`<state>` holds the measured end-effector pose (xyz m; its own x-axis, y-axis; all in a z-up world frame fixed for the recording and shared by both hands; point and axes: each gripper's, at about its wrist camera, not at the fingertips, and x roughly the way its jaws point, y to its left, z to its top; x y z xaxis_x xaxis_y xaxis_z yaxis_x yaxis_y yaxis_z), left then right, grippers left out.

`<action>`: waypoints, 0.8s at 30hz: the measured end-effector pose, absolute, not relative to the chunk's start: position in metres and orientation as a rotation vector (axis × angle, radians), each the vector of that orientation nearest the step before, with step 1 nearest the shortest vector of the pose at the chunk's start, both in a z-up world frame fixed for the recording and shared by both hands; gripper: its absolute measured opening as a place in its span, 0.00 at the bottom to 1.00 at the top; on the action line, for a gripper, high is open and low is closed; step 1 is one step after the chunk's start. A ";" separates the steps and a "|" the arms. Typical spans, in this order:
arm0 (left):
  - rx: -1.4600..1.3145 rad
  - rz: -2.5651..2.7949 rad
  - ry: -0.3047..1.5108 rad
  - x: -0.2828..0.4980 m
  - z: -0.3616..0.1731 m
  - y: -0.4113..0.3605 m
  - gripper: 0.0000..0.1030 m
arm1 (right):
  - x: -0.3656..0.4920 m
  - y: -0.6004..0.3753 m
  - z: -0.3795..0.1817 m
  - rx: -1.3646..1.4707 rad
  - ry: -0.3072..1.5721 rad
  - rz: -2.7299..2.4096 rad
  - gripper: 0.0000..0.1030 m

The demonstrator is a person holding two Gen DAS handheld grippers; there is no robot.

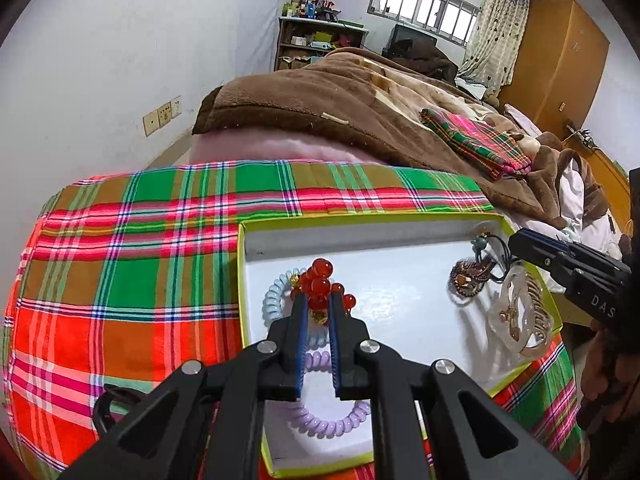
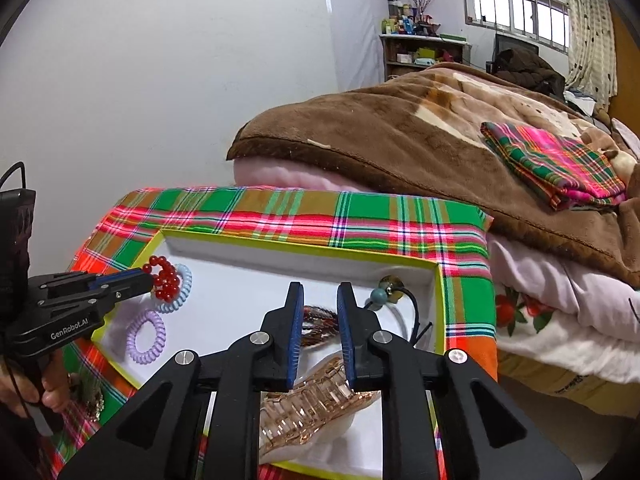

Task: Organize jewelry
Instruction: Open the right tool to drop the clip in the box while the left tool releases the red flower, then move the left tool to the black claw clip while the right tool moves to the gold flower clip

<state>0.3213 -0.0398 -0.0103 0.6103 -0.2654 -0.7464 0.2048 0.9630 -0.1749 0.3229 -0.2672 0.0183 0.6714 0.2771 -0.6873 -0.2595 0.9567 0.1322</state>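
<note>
A white tray with a yellow-green rim (image 1: 360,222) (image 2: 304,246) lies on a plaid cloth. My left gripper (image 1: 319,298) (image 2: 150,280) is shut on a red bead bracelet (image 1: 320,276) (image 2: 164,276) and holds it just above a light blue spiral hair tie (image 1: 274,296) (image 2: 182,292) in the tray's left part. A lilac spiral hair tie (image 1: 320,424) (image 2: 146,338) lies nearer. My right gripper (image 2: 319,292) (image 1: 516,240) is open and empty above a brown beaded bracelet (image 1: 470,276) (image 2: 316,326). A rose-gold hair claw (image 1: 524,320) (image 2: 308,404) and a black cord with a teal bead (image 2: 380,296) (image 1: 486,242) lie at the tray's right.
The plaid cloth (image 1: 140,280) covers a raised surface that drops off at left and front. A brown blanket (image 1: 320,104) on a bed lies behind, with a folded plaid cloth (image 2: 556,164) on it. A glittery item (image 2: 90,398) lies outside the tray's left edge.
</note>
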 end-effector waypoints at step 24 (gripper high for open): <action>-0.103 -0.223 0.785 0.203 0.035 -0.004 0.17 | 0.178 -0.237 0.071 -0.008 0.681 0.349 0.25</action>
<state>0.2027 -0.0039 0.0355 0.6855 -0.2373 -0.6883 0.1606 0.9714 -0.1749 0.1781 -0.2368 0.0710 0.7214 0.3132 -0.6176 -0.3182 0.9421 0.1060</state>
